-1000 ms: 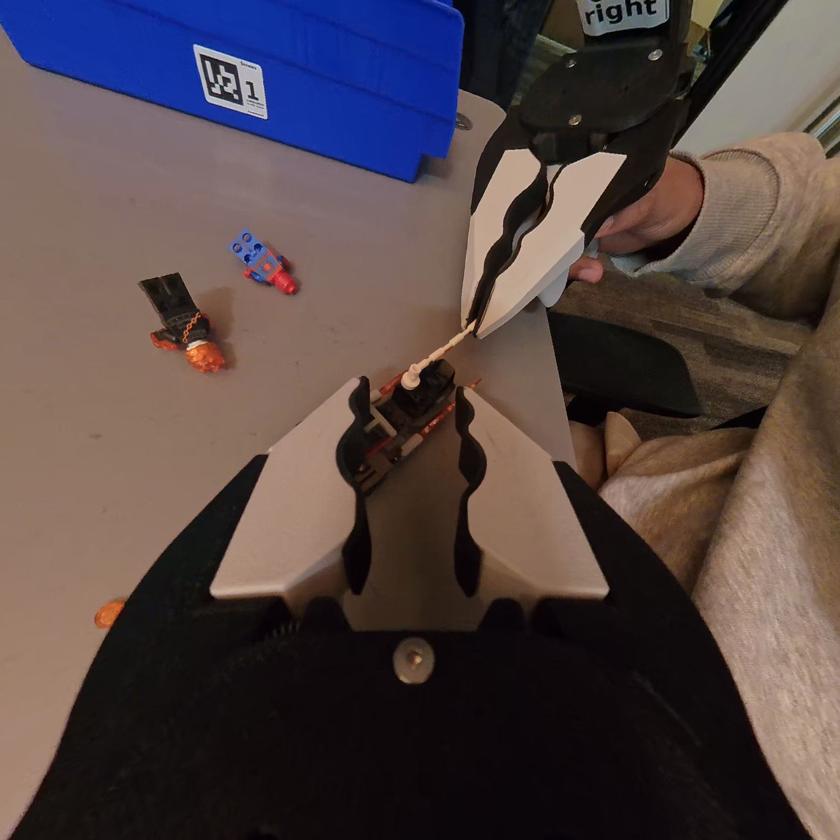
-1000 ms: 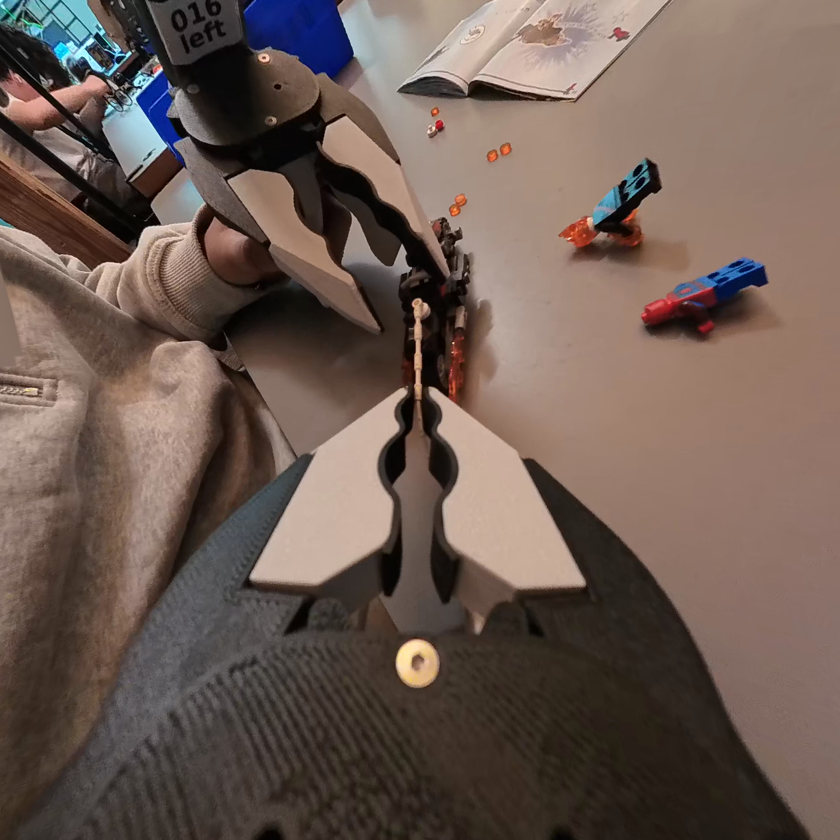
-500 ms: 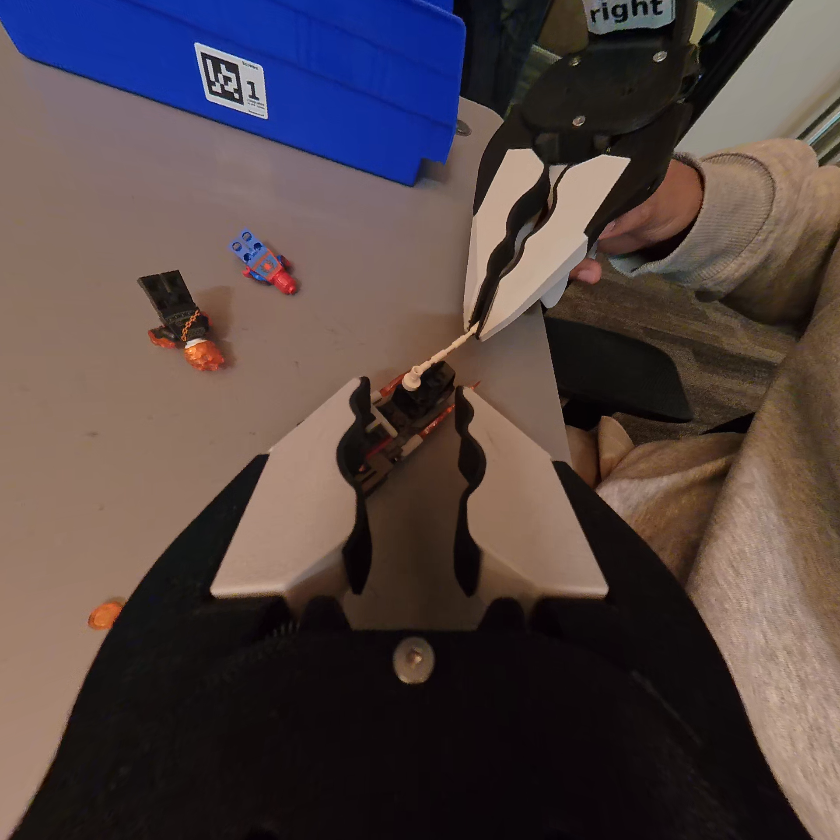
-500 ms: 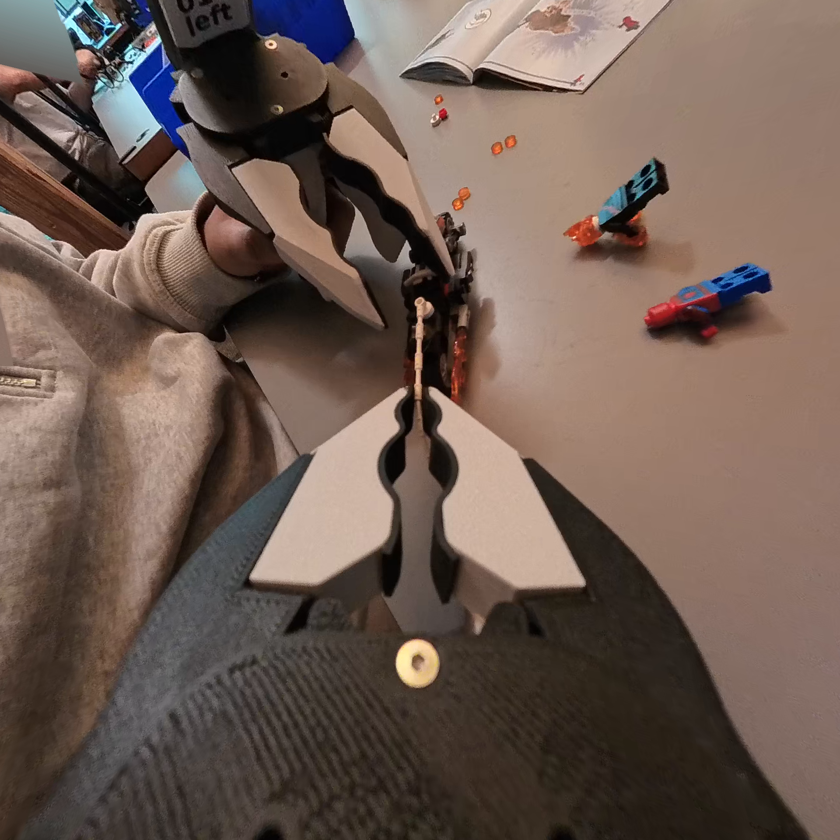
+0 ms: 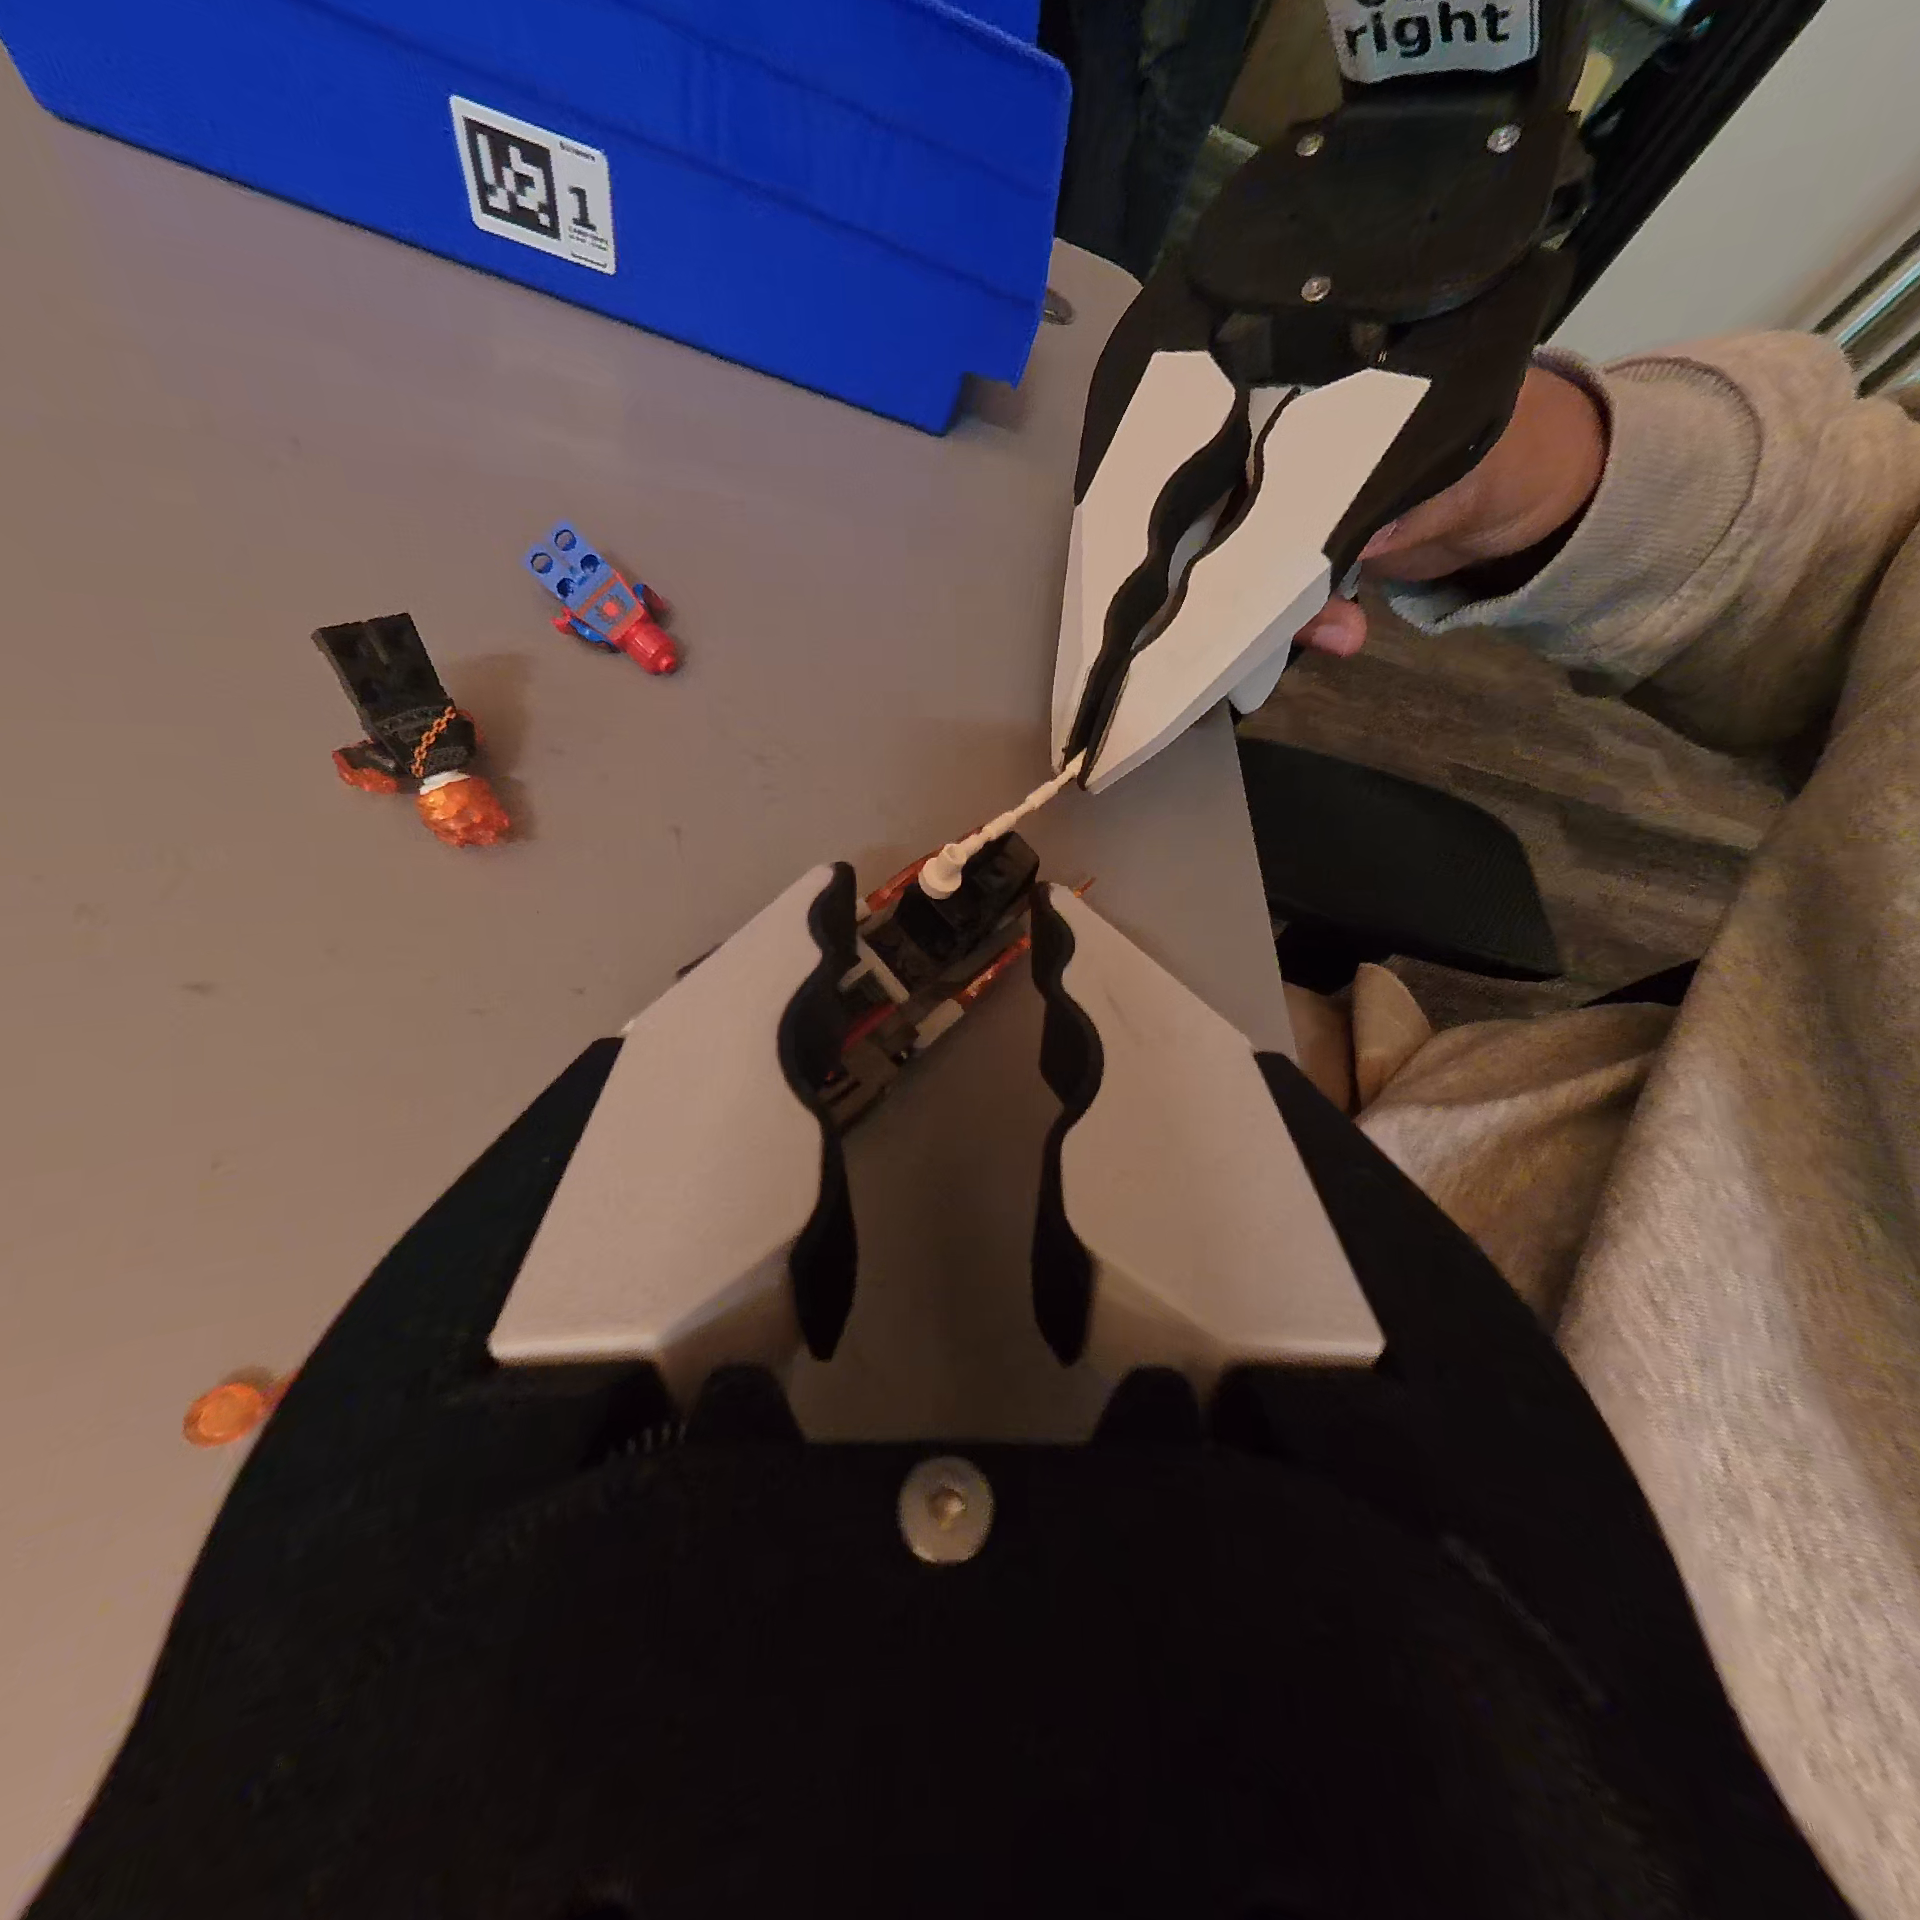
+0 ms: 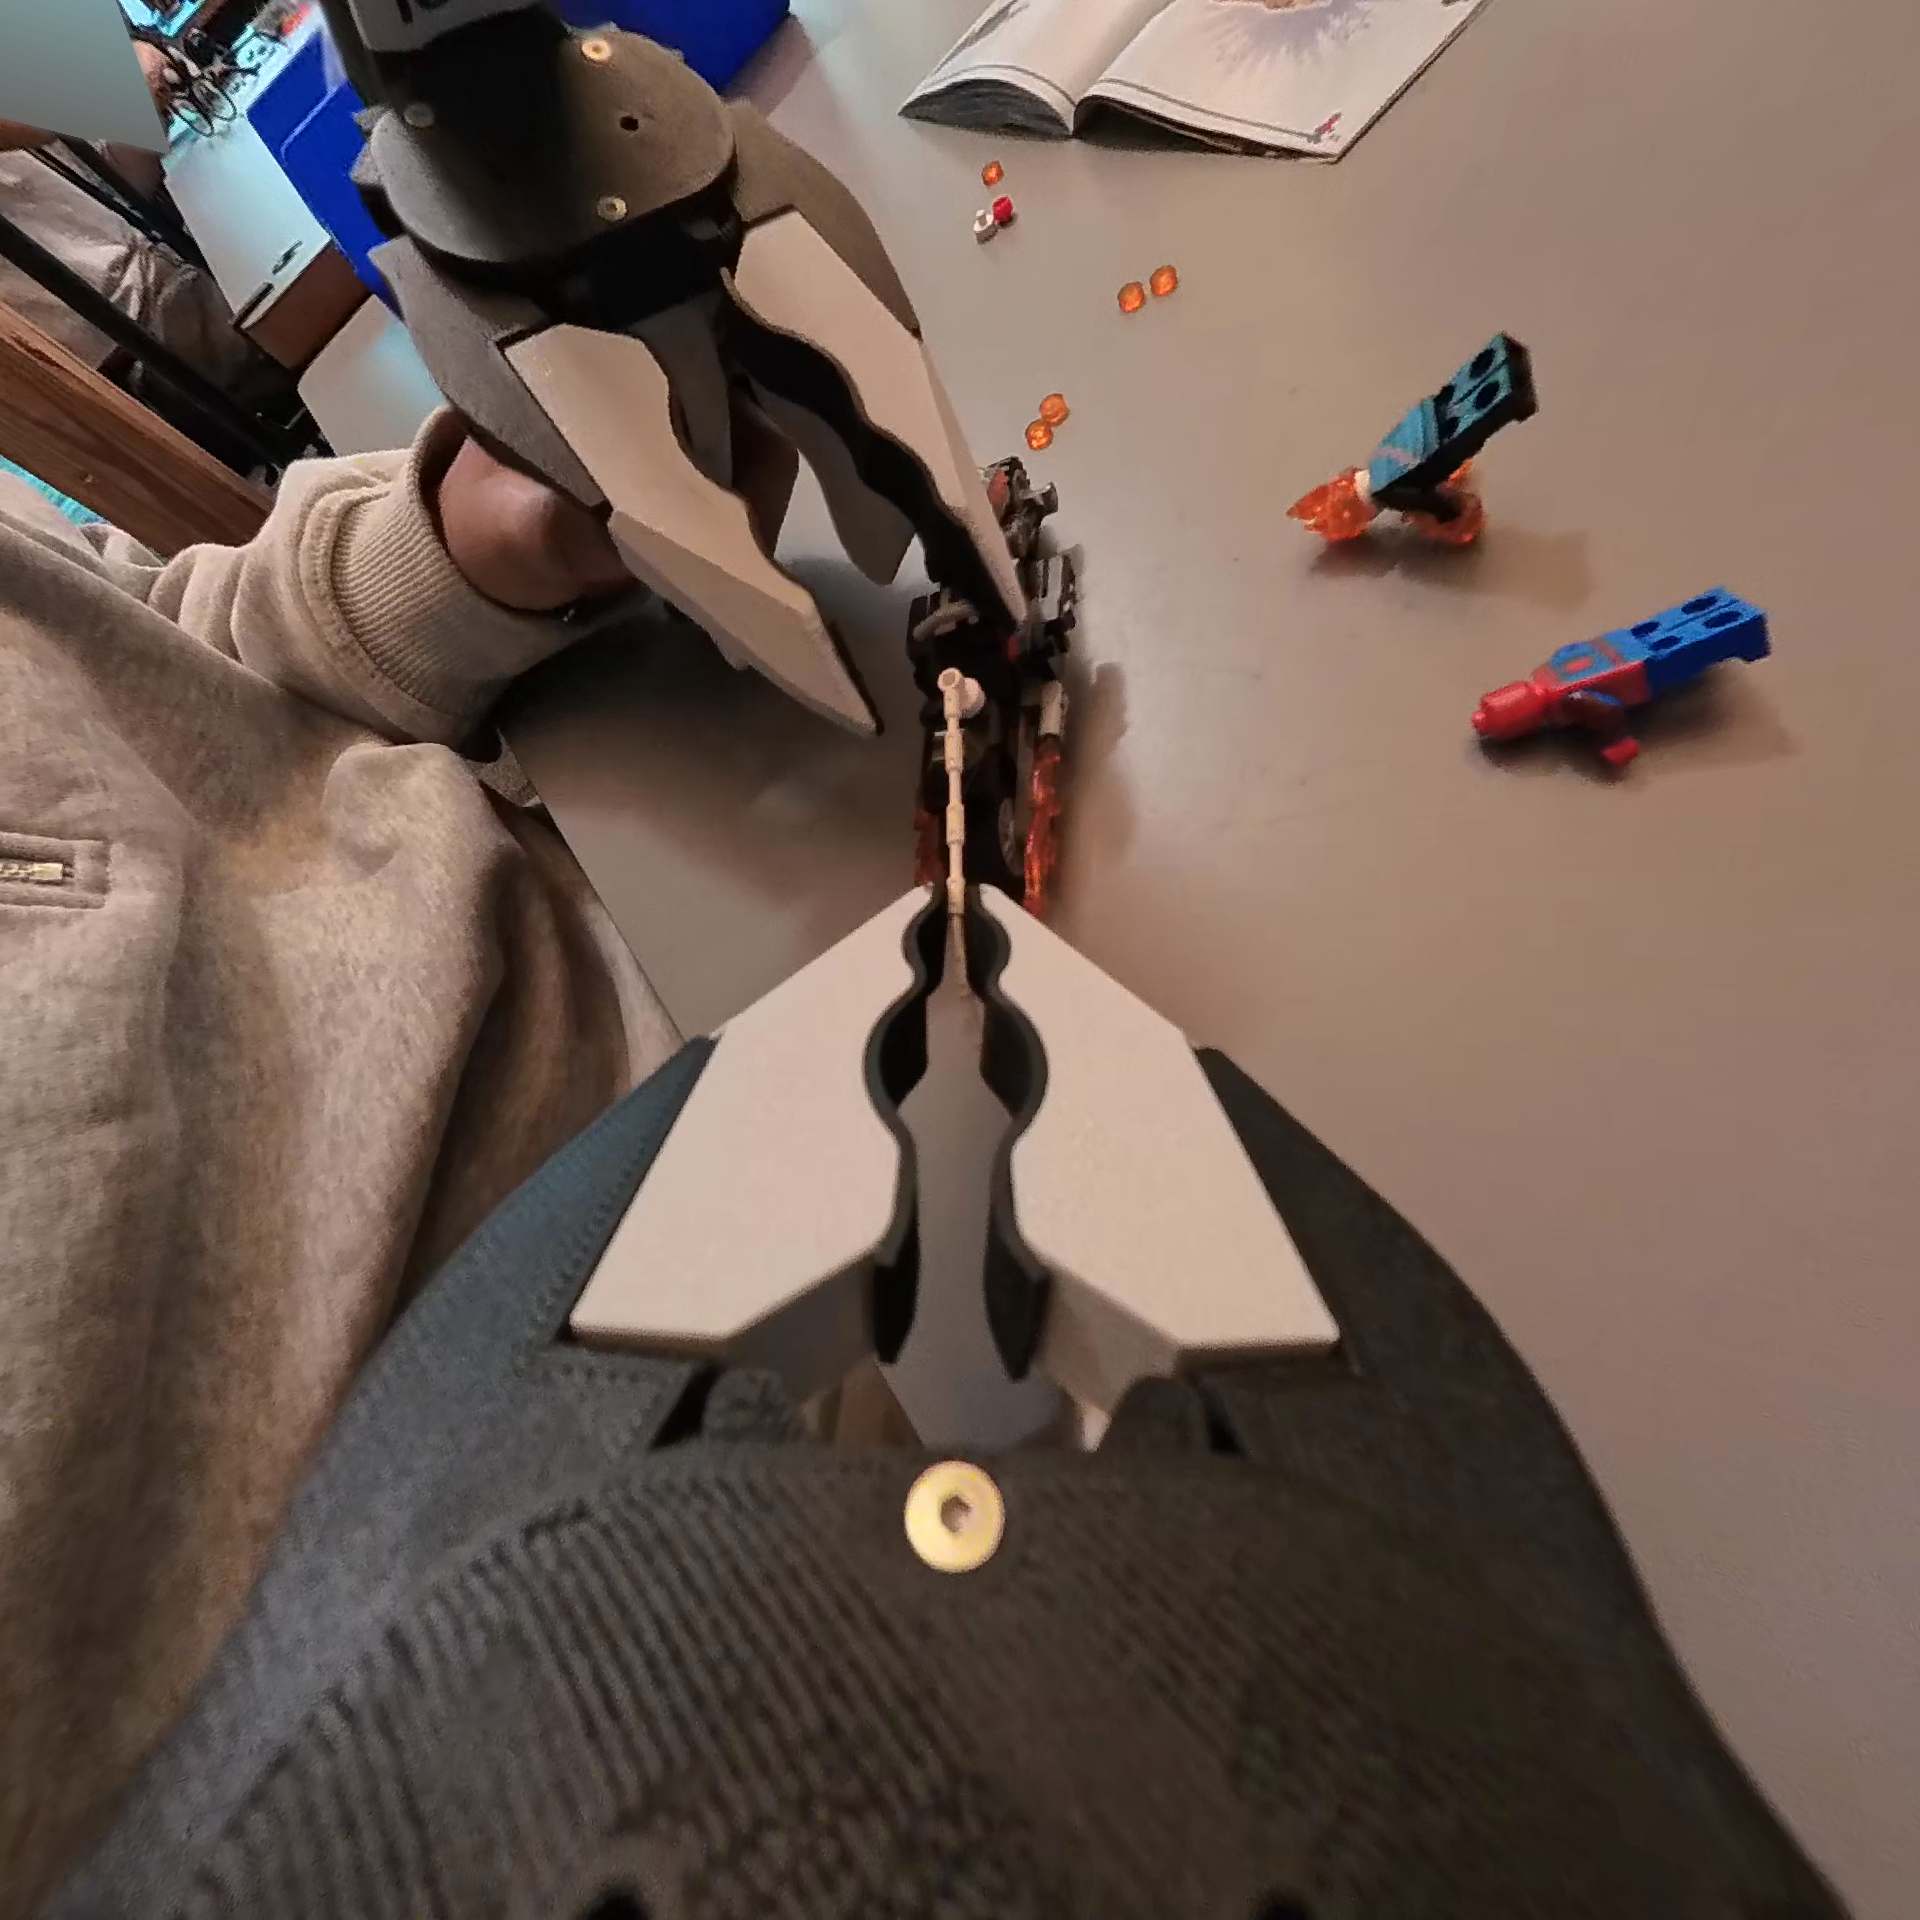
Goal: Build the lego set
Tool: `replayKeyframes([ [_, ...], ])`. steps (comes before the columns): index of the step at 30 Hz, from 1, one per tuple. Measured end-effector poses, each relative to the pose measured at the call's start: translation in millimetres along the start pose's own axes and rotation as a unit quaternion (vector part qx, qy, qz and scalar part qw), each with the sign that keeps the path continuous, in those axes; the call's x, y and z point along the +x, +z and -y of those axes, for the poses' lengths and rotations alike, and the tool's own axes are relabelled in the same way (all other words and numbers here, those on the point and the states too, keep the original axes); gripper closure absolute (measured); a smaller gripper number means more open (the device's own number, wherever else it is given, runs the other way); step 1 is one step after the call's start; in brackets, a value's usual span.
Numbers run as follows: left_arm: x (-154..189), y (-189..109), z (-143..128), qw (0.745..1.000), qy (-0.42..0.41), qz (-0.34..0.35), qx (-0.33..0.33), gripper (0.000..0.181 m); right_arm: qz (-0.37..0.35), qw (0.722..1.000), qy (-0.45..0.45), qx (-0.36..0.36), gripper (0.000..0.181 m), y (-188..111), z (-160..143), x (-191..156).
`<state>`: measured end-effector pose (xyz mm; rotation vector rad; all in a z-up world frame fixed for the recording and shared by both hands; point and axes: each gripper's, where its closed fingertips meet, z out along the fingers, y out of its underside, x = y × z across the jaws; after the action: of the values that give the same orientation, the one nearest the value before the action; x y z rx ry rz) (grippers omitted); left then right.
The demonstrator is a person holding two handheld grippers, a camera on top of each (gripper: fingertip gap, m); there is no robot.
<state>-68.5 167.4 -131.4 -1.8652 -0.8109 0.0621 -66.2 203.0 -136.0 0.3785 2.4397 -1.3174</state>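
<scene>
A small black and red lego motorbike (image 5: 935, 966) with orange flame parts lies on the grey table (image 5: 312, 1039), near its edge. My left gripper (image 5: 940, 904) is open and straddles the bike, and its left finger (image 5: 821, 997) touches the bike. My right gripper (image 6: 956, 906) is shut on a thin white chain piece (image 6: 954, 790), which also shows in the left wrist view (image 5: 1023, 816). The chain's far end rests at the top of the bike (image 6: 1029, 665). The right gripper (image 5: 1081, 769) faces the left gripper (image 6: 940, 665) across the bike.
A black minifigure with a flame head (image 5: 416, 727) and a blue and red minifigure (image 5: 603, 603) lie apart on the table. A blue bin (image 5: 727, 208) stands at the back. An open booklet (image 6: 1195, 73) and loose orange studs (image 6: 1143, 291) lie beyond. The table edge (image 5: 1247, 831) is close. There is about 5 cm between the tips of the two grippers.
Almost nothing. Both grippers keep their places and the chain stays on the bike. The views have shifted only slightly.
</scene>
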Motion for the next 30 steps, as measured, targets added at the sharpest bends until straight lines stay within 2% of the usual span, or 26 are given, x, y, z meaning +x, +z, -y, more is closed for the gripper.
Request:
replayKeyframes([
  [7, -3, -7, 19, 0.994, -0.084, -0.039, 0.065, 0.157, -0.002, 1.0, -0.004, -0.005, 0.181, 0, 1, 0],
  [11, -12, -6, 14, 0.991, -0.114, -0.027, 0.057, 0.157, -0.001, 1.0, -0.004, -0.005, 0.181, 0, 1, 0],
  [21, -19, 1, 10, 0.995, -0.094, 0.025, 0.029, 0.153, 0.002, 1.0, -0.004, -0.003, 0.181, 0, 2, 1],
  [30, -21, -8, 21, 0.995, -0.082, 0.035, 0.055, 0.156, 0.01, 1.0, -0.007, 0.017, 0.181, -6, 7, -1],
])
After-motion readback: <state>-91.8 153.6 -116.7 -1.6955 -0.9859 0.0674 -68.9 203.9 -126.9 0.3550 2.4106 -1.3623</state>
